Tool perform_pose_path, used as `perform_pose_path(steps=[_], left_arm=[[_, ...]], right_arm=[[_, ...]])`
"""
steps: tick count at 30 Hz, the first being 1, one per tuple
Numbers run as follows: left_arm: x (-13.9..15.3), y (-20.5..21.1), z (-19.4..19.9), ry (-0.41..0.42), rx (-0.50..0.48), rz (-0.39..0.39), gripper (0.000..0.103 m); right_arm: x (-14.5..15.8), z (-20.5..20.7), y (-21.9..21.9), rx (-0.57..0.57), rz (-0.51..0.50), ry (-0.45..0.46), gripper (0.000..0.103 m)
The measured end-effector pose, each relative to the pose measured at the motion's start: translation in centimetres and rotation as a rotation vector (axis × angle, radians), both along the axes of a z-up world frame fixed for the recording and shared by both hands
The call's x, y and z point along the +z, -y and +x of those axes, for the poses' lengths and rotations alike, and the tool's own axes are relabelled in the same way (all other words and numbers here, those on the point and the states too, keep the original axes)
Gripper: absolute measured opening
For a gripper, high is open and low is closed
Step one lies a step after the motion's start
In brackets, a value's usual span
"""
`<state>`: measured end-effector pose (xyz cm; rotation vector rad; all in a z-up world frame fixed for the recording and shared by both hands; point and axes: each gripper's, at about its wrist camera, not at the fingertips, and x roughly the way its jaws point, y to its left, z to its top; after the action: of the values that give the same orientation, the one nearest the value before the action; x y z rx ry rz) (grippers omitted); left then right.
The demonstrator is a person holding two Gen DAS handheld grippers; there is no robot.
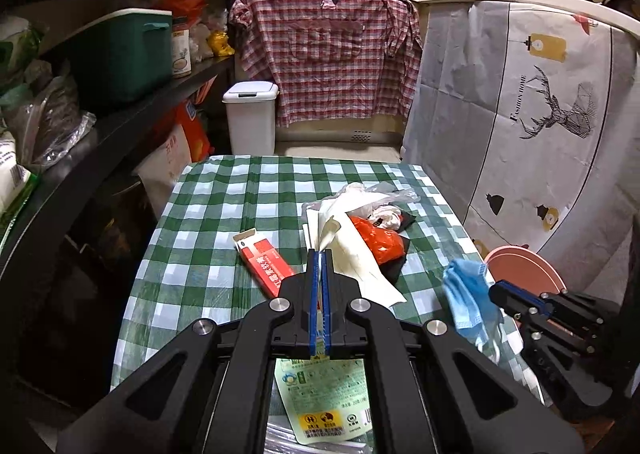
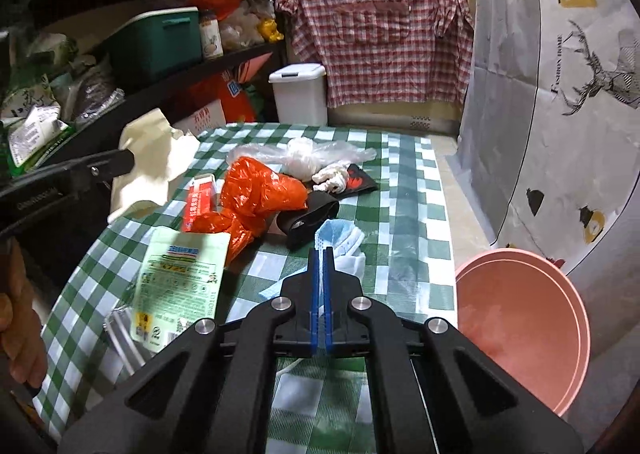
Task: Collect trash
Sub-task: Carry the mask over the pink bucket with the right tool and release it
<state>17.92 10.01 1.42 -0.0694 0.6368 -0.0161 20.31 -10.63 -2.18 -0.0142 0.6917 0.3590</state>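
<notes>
My left gripper (image 1: 320, 252) is shut on a cream paper bag (image 1: 354, 254), which hangs from its tips over the green checked table (image 1: 224, 197); the right wrist view shows that bag (image 2: 144, 161) at the left gripper (image 2: 128, 159). My right gripper (image 2: 320, 250) is shut on a blue face mask (image 2: 340, 236). The left wrist view shows the mask (image 1: 466, 294) dangling from the right gripper (image 1: 494, 288) near the table's right edge. An orange plastic bag (image 2: 256, 197), a red box (image 1: 264, 262) and a green-white pouch (image 2: 180, 282) lie on the table.
A pink basin (image 2: 520, 326) sits low beside the table's right edge. A white lidded bin (image 1: 250, 117) stands past the far end. A clear plastic bag (image 2: 312, 155), crumpled tissue (image 2: 330, 177) and a black item (image 2: 308, 219) lie mid-table. Dark shelves (image 1: 120, 121) line the left.
</notes>
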Motion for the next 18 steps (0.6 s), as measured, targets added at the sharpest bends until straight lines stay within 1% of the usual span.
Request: perform_pose_path(steps=[4,8,18], left_arm=[[0.1,0.4,-0.8,-0.001,0.003,0.003,0.002],[0.5,0.8,-1.6,0.005,-0.002,0.014,0.002],[0.9,1.6,-2.6,0.009,-0.004,-0.005,0.002]], right_arm=[[1.3,-1.2,0.6,0.002,-0.001,0.033,0.002],[2.4,-2.1,1.4,-0.003,0.007,0.047,0.002],[4.6,-3.9,3.3,-0.018,0.027,0.093,0.002]])
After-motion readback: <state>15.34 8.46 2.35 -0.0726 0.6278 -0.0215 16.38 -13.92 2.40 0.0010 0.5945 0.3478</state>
